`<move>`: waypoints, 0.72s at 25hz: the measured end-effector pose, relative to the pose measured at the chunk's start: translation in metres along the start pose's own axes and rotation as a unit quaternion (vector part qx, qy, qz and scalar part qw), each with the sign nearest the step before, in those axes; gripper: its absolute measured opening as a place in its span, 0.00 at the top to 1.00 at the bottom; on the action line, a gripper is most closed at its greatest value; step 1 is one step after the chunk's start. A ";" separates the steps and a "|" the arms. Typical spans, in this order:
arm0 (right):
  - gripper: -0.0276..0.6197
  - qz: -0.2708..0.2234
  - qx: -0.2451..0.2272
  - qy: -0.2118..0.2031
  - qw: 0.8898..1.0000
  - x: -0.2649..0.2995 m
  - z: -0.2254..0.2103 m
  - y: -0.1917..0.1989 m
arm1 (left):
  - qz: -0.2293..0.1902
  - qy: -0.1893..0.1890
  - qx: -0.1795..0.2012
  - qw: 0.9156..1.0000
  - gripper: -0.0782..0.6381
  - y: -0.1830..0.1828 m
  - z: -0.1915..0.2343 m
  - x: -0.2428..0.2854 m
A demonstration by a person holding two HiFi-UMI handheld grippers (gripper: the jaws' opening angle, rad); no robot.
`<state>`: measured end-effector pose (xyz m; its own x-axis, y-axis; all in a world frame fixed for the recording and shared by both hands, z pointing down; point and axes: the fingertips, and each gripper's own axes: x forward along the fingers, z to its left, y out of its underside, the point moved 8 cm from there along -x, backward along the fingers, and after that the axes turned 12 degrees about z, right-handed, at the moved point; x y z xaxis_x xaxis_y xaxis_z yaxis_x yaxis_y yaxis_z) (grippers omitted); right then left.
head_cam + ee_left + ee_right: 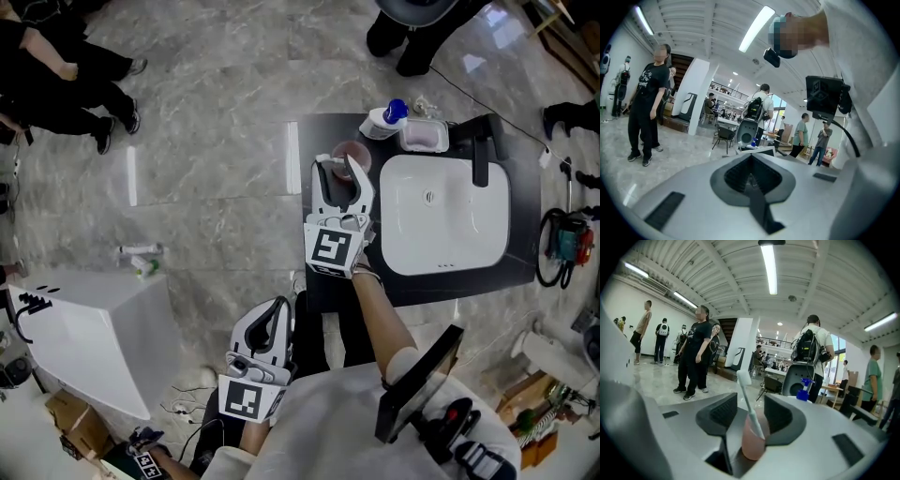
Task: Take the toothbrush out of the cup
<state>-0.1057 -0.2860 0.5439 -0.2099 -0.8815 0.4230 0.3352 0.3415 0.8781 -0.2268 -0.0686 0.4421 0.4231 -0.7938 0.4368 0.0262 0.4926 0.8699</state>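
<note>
Reaching with my right claw (pixel 751 414), jaws apart and gripping nothing, I bracket the slim white plastic toothbrush (pixel 748 399). It stands in the pink translucent cup (pixel 753 441), leaning toward 11 o'clock. Expect it light, stiff and slippery: pinch mid-handle, above the rim.

Spreading out below as glossy grey veined stone floor (pixel 216 141), catching pale reflections. Running overhead as a white ribbed ceiling (pixel 717 282), with a long strip light (pixel 768 268) glowing. Rising mid-room as a white pillar (pixel 741 345), with a dark chair (pixel 723 136) standing near. Standing on the floor as a dark tabletop (pixel 314 139) holding a white sink (pixel 396 255); sitting well apart to its lower left as a white angular cabinet (pixel 94 328).
</note>
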 end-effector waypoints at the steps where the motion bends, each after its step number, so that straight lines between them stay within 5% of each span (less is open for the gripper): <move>1: 0.69 0.001 -0.002 0.004 1.000 0.001 0.000 0.000 | 0.000 -0.001 0.000 1.000 0.89 0.000 0.001 -0.001; 4: 0.73 0.006 -0.010 0.016 1.000 0.004 0.001 0.000 | -0.002 -0.006 -0.002 1.000 0.89 0.000 0.002 -0.004; 7: 0.90 0.005 -0.016 0.037 0.999 0.004 -0.002 -0.002 | -0.002 -0.010 -0.003 1.000 0.88 -0.001 0.004 -0.009; 18: 0.93 -0.025 0.027 0.024 0.999 -0.027 -0.030 -0.015 | -0.019 0.002 0.007 1.000 0.89 -0.011 -0.007 -0.004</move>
<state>-0.0777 -0.2771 0.5127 -0.1801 -0.9120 0.3686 0.2749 0.3132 0.9091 -0.2228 -0.0686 0.4294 0.4248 -0.8104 0.4034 0.0300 0.4580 0.8885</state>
